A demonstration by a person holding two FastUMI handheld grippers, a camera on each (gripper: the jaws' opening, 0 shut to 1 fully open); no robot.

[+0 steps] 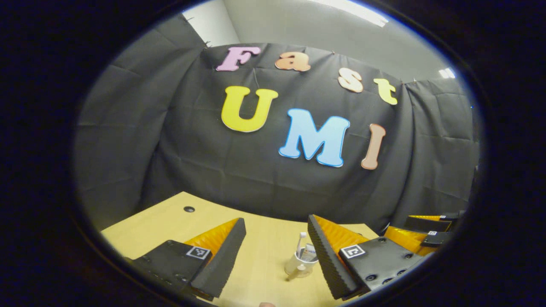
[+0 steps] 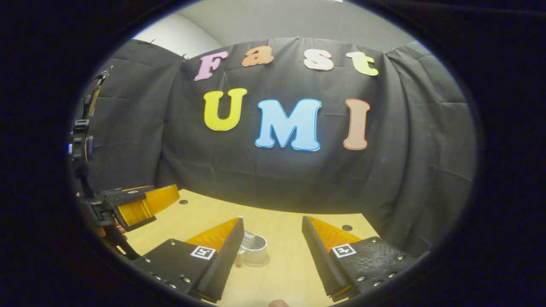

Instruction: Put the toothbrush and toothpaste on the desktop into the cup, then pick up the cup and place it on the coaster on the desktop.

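Both your left gripper and right gripper hang with jaws spread wide and empty above the pale wooden bench. The translucent white plastic cup stands upright there, apparently holding the white toothbrush and toothpaste tube. If it isn't on the coaster yet, lower one gripper level, straddle the wall, and close gently so nothing tips.

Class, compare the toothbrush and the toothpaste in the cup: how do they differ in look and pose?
The toothbrush is slim and rises well above the rim; the toothpaste is broader and pokes out less. The toothbrush looks plain white, while the toothpaste carries coloured print. Both stand together in the cup.
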